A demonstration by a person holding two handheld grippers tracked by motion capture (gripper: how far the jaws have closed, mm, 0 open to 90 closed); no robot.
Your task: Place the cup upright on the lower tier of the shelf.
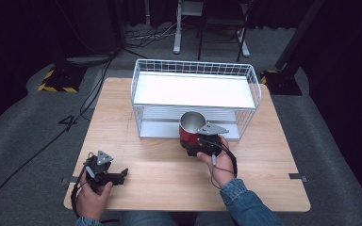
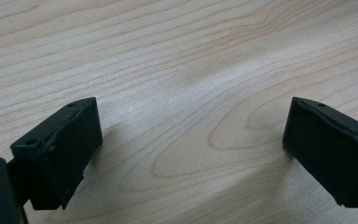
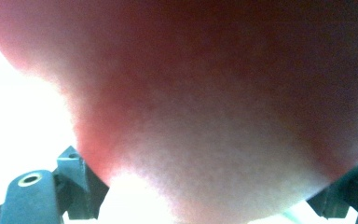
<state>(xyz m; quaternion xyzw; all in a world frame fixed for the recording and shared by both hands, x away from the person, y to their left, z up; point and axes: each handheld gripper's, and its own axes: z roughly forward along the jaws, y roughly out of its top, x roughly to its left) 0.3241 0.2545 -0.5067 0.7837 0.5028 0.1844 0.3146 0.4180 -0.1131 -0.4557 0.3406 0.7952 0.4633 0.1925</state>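
I have the right gripper (image 1: 195, 143) clamped on a round red cup (image 1: 192, 127) with a shiny metal inside; its smooth curved wall sits blurred right against my jaws in the right gripper view. Just beyond the cup stands a white wire rack (image 1: 195, 96) with a flat white shelf. My left gripper (image 1: 118, 176) is well apart, jaws spread wide, low over the pale grained wooden table (image 2: 182, 70).

One red pot (image 1: 192, 126), one wire rack (image 1: 195, 96)
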